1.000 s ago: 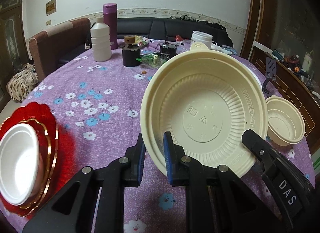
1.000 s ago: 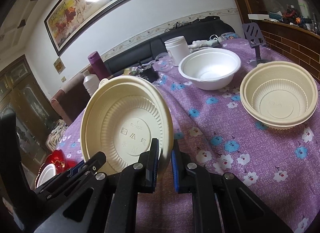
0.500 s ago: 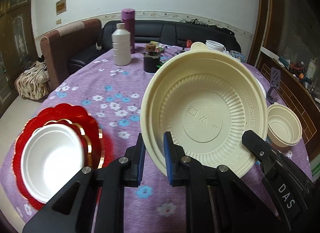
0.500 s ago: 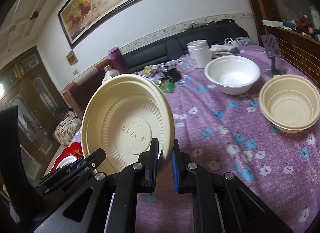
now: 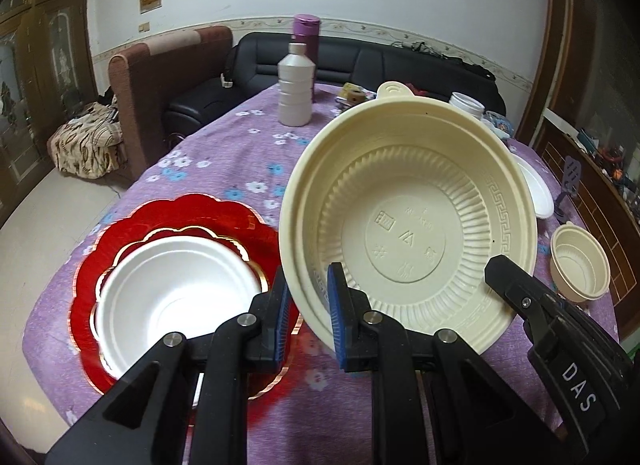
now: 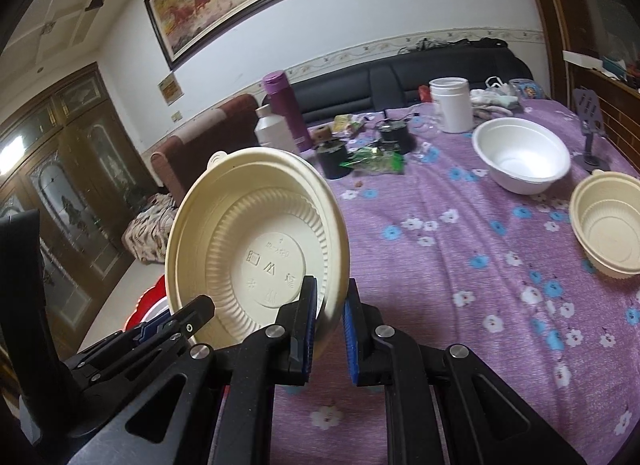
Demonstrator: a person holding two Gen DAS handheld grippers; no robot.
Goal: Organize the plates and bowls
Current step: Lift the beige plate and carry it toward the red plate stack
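Both the left hand-held gripper [image 5: 306, 315] and right hand-held gripper [image 6: 330, 329] clamp the cream bowl [image 5: 408, 233], lifted and carried over; the red plate [image 5: 132, 233] holding a white bowl [image 5: 176, 289] now lies just left, likely the stacking spot.

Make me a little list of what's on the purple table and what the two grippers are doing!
held: cream bowl, tilted, in the air
left gripper: shut on the cream bowl's rim
right gripper: shut on the same rim, other side
red plate: on the tablecloth, white bowl in it
second white bowl: far side of the table
small cream bowl: near the right edge
bottles: white bottle, purple flask behind it
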